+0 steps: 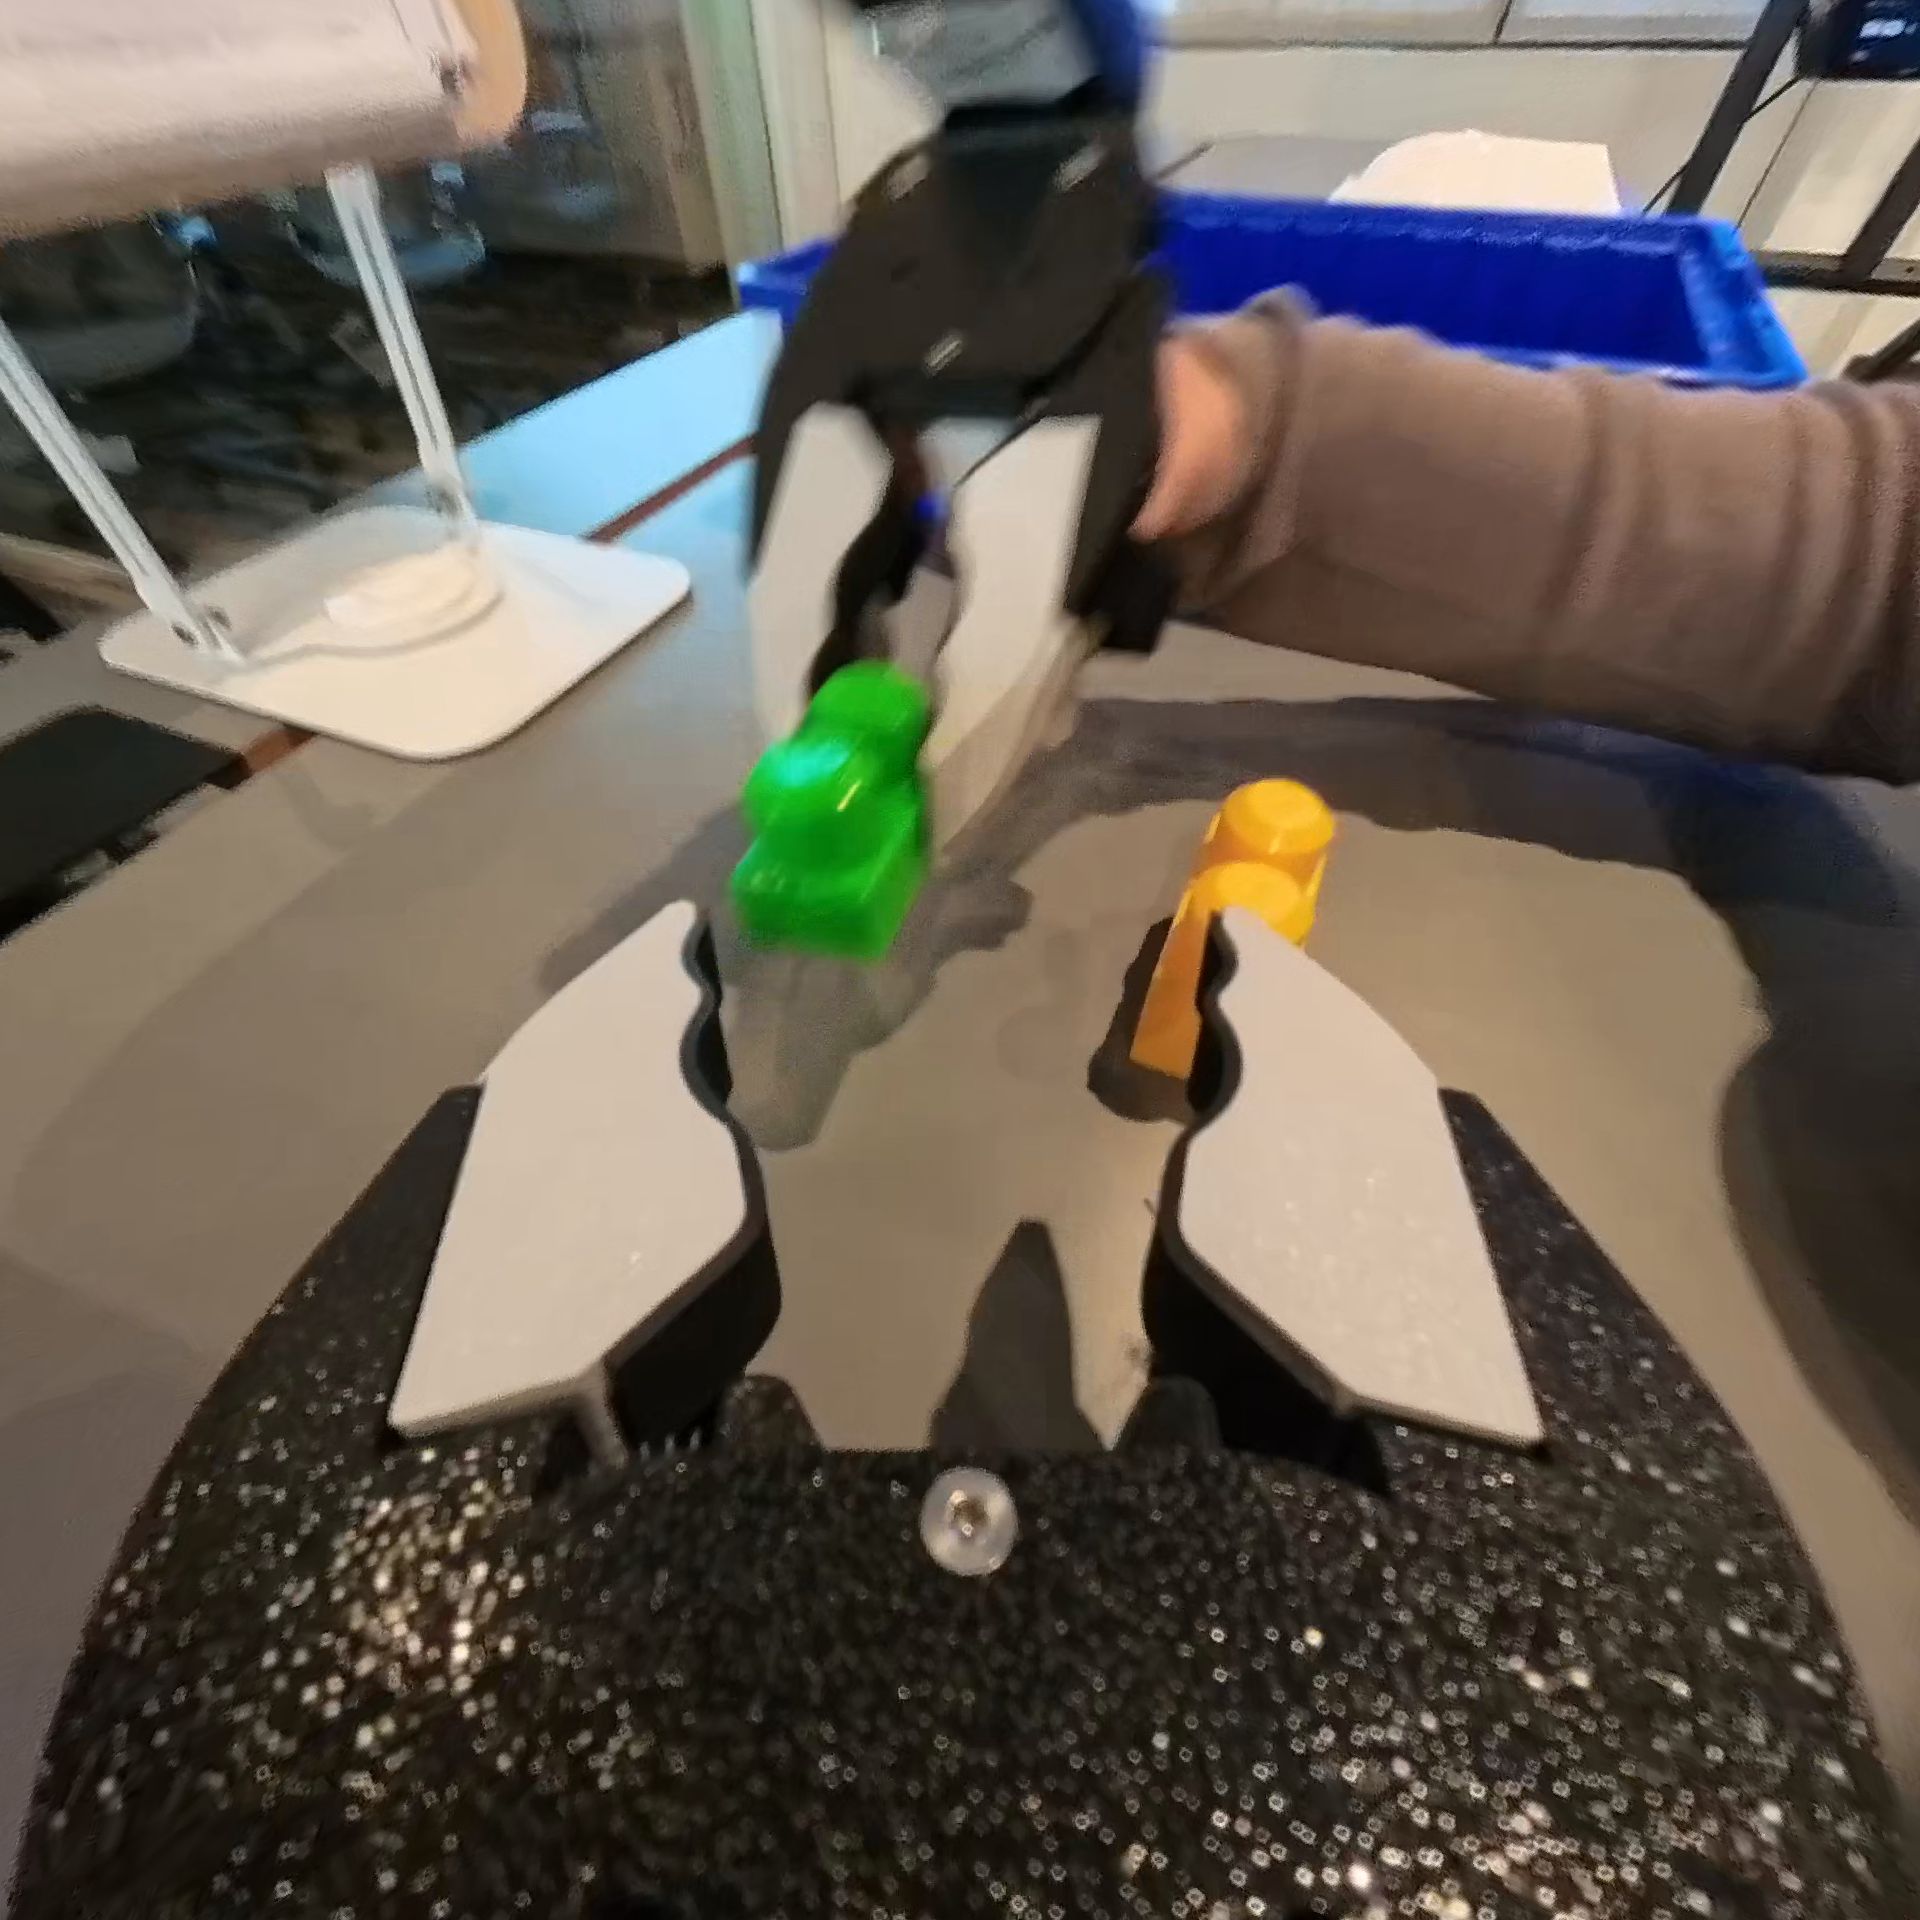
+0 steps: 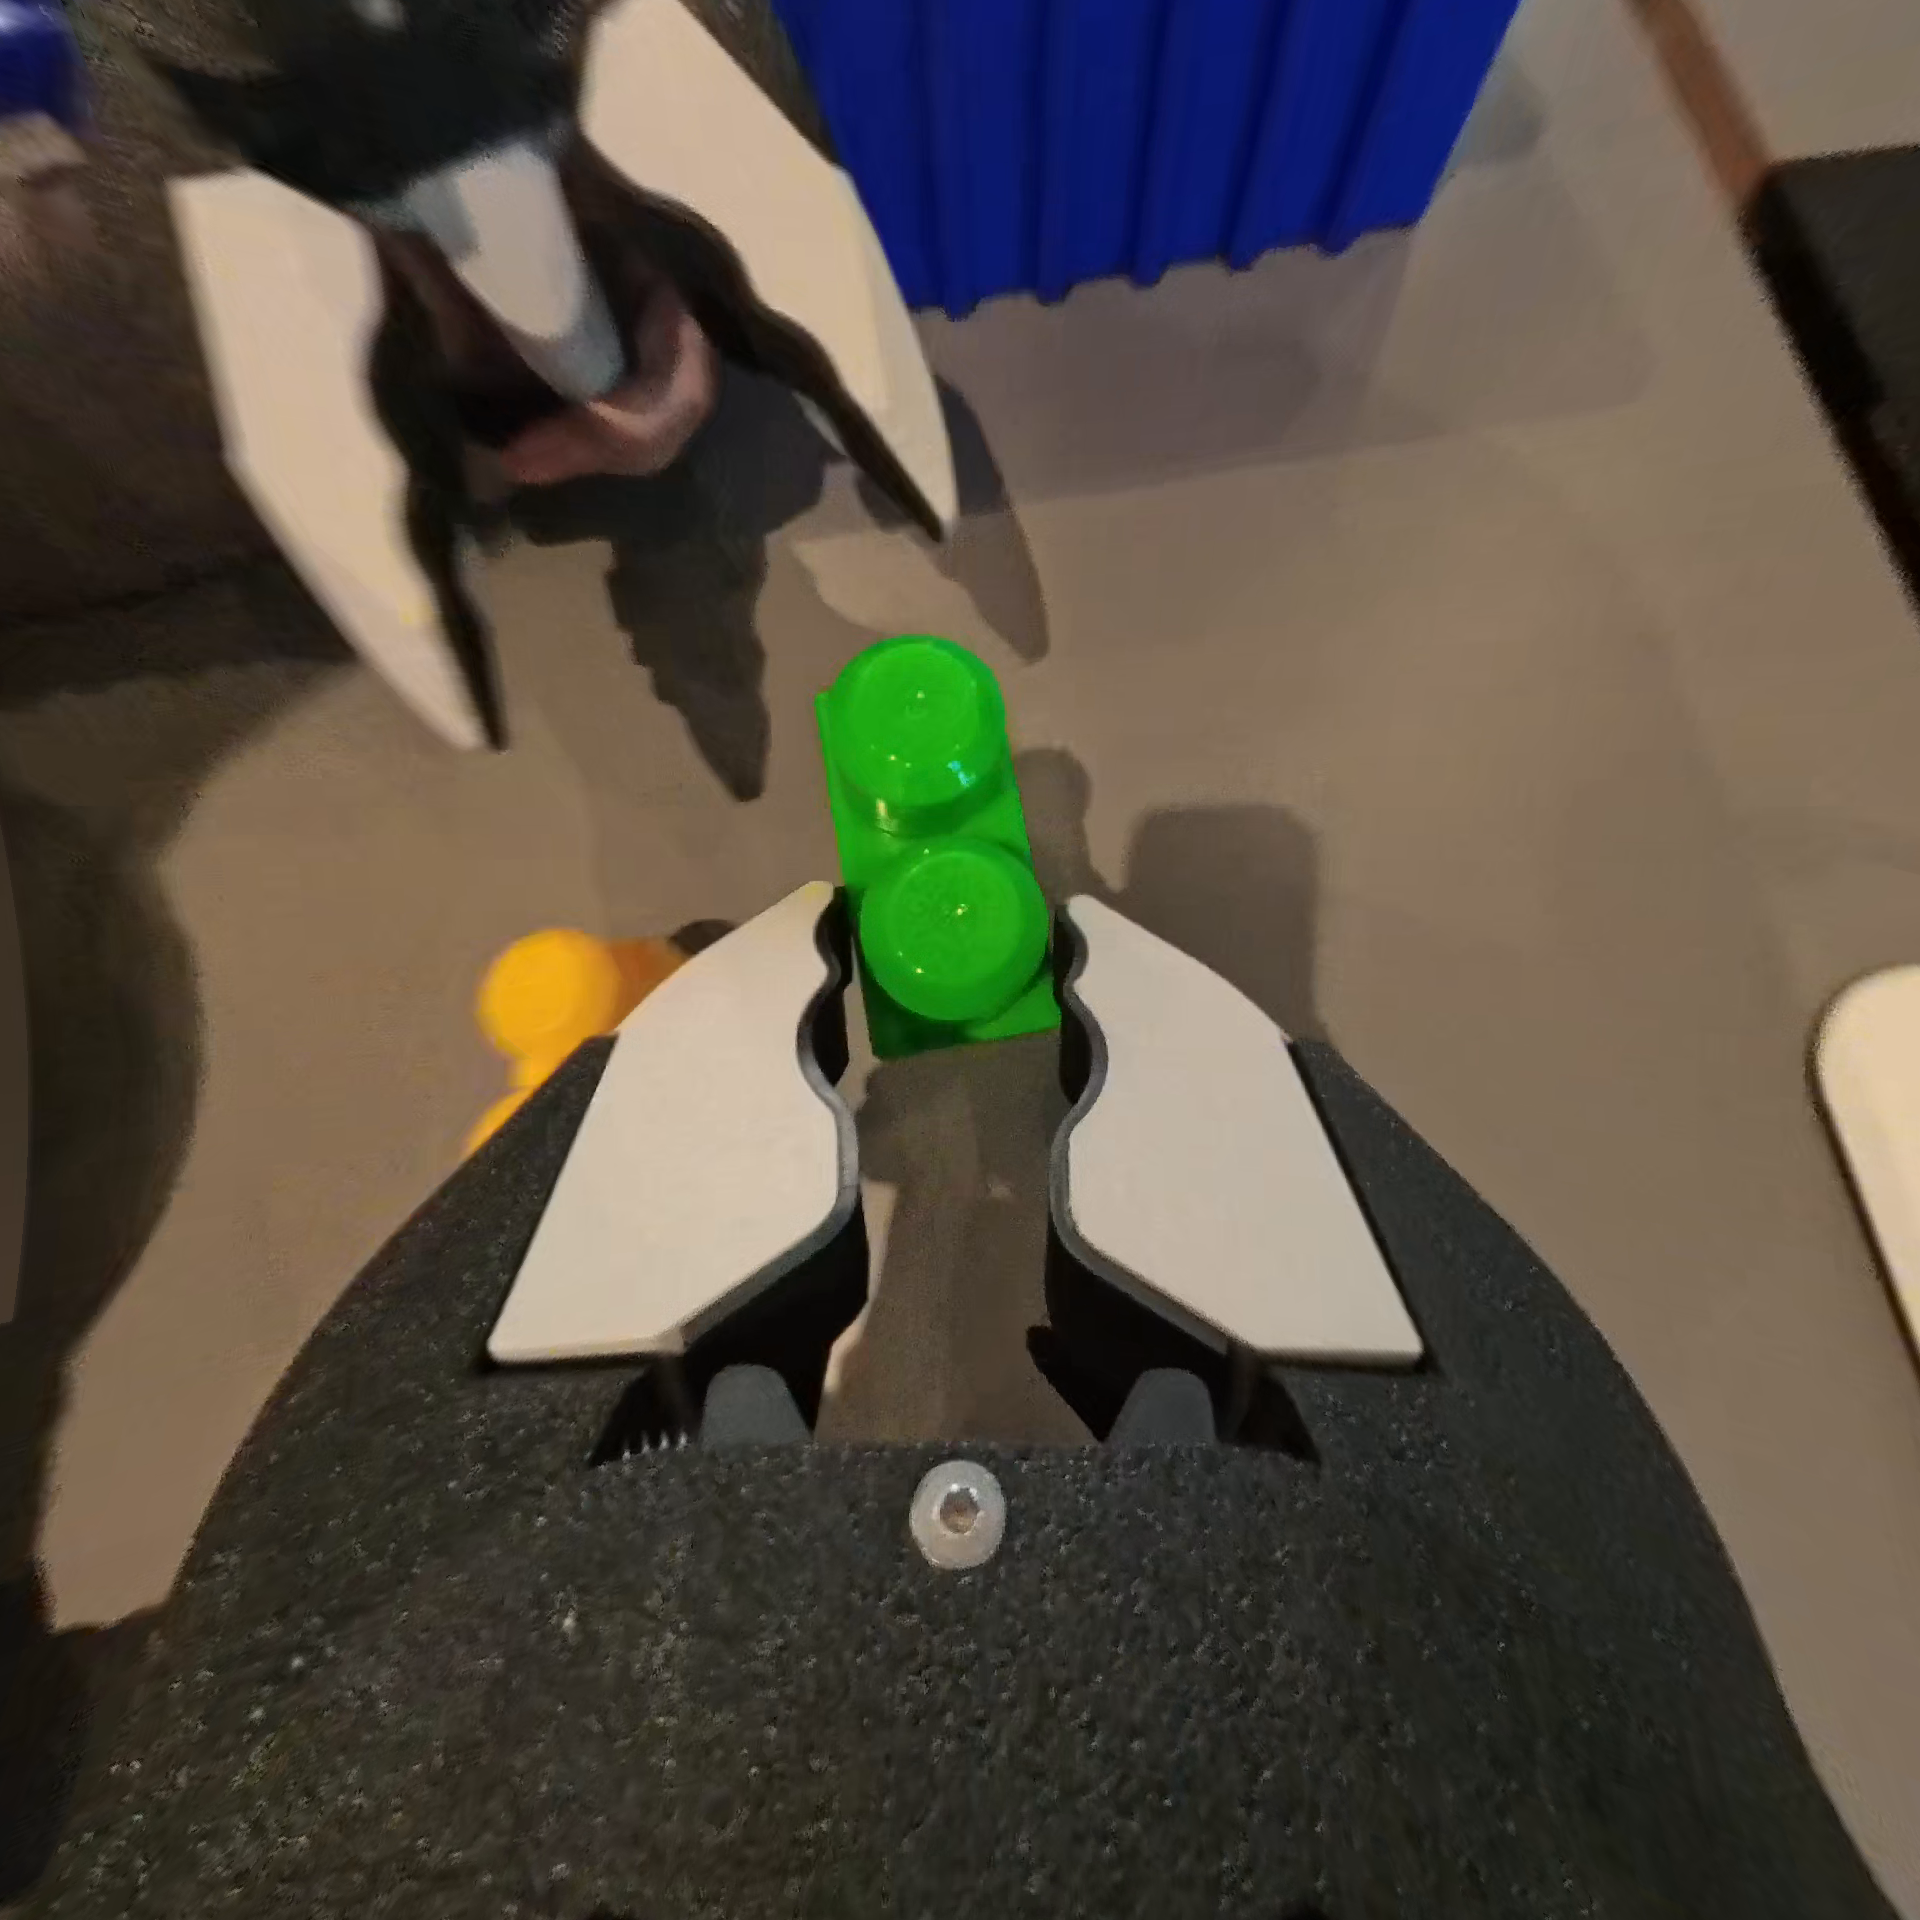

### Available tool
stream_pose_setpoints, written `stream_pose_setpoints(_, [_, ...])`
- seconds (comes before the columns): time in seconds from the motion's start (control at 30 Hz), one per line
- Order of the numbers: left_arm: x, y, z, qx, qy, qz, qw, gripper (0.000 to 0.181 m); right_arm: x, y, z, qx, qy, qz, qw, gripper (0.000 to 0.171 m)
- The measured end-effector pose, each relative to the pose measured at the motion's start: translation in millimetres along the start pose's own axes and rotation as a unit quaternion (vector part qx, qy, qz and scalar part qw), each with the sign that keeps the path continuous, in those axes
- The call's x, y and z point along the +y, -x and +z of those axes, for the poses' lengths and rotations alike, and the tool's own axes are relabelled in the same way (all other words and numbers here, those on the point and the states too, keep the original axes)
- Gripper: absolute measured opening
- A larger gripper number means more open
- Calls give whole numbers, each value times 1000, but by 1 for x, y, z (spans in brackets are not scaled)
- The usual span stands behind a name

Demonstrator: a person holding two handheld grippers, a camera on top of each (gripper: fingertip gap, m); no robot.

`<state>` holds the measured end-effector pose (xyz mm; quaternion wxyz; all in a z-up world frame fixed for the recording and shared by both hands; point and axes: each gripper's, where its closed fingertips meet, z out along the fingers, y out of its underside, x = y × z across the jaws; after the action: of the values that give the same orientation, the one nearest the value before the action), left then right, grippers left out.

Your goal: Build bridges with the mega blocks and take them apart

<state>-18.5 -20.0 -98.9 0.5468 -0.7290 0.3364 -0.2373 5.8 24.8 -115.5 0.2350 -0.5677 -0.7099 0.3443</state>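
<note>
Shiny plastic blocks, matt everything else

The bright green two-stud plastic block (image 2: 940,883) is glossy and smooth, with highlights on the studs; the yellow-orange plastic block (image 1: 1252,868) has the same slick shine. The left gripper (image 1: 961,997) has smooth matt grey finger plates on a rough black body speckled with glittery flecks, plus a bright metal screw; the right gripper (image 2: 951,982) body looks grainy black too. The grey tabletop (image 1: 312,1039) is smooth with a soft sheen. The ribbed blue plastic bin (image 2: 1132,135) looks semi-gloss, and the brownish-grey cloth sleeve (image 1: 1558,551) is soft and matt.
</note>
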Motion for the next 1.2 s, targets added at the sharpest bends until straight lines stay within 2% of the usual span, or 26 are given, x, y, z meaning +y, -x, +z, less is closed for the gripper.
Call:
stream_pose_setpoints(0.03, [-3, -3, 0, 4, -2, 5, 1000, 85, -1, 9, -14, 18, -4, -2, 1000, 37])
stream_pose_setpoints(0.1, [-9, -14, 0, 23, 2, 19, 1000, 75, 2, 29, -34, 51, 10, -5, 999, 36])
stream_pose_setpoints(0.2, [-10, -34, 7, 58, 23, 42, 997, 61, 14, 54, -42, 76, 50, -7, 996, 37])
stream_pose_setpoints(0.33, [-6, -51, 17, 78, 49, 72, 993, 60, 33, 65, -32, 83, 93, 1, 992, 37])
stream_pose_setpoints(0.6, [-3, -61, 24, 96, 58, 77, 991, 58, 32, 73, -22, 64, 75, 12, 995, 36])
stream_pose_setpoints(0.87, [7, -69, 37, 115, 82, 72, 987, 46, 42, 76, -11, 54, 81, 5, 995, 36])
stream_pose_setpoints(0.93, [9, -70, 39, 115, 87, 75, 987, 45, 41, 75, -12, 61, 78, 1, 995, 38])
stream_pose_setpoints(0.97, [9, -69, 39, 113, 87, 77, 987, 45, 40, 76, -14, 63, 71, 0, 995, 45])
stream_pose_setpoints(1.03, [6, -68, 38, 109, 79, 79, 988, 45, 36, 77, -19, 62, 50, -3, 997, 53])
stream_pose_setpoints(1.2, [-10, -67, 32, 114, 28, 76, 990, 38, 29, 80, -28, 61, -4, -26, 998, 44])
